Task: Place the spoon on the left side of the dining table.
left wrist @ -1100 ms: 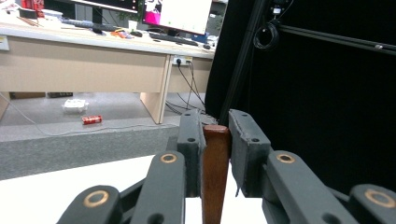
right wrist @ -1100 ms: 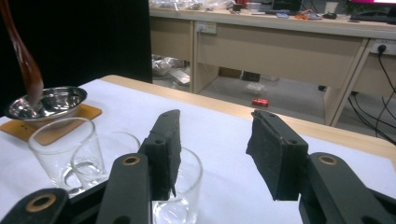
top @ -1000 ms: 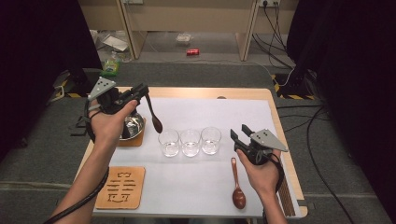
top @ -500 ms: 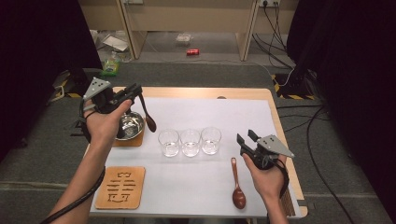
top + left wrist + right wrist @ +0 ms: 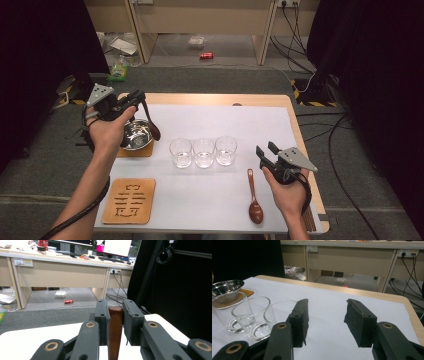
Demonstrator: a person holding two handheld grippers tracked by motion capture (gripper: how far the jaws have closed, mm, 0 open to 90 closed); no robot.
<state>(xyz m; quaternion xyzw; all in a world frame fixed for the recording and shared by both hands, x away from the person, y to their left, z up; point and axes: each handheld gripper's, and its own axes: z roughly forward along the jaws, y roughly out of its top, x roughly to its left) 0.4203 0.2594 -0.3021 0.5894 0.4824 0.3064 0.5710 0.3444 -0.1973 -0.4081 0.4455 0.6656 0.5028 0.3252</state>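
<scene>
At the left of the high view, the left gripper (image 5: 141, 100) is a black body topped by a grey three-cornered plate, with a dark cable trailing along the bare forearm. The right gripper (image 5: 265, 152) at lower right looks alike. Close up, black jaws carry brass-ringed pivots, small screw holes and rough dark pads (image 5: 359, 321).

Spoon (image 5: 115, 332) bowl past btm edge

High view: fixed overhead, facing forward and down across the whole table (image 5: 215, 200). Left gripper view: close along its jaws, level, toward the desks beyond. Right gripper view: low over the tabletop, sharing with the high view the three glasses (image 5: 249, 315) left of its jaws.
</scene>
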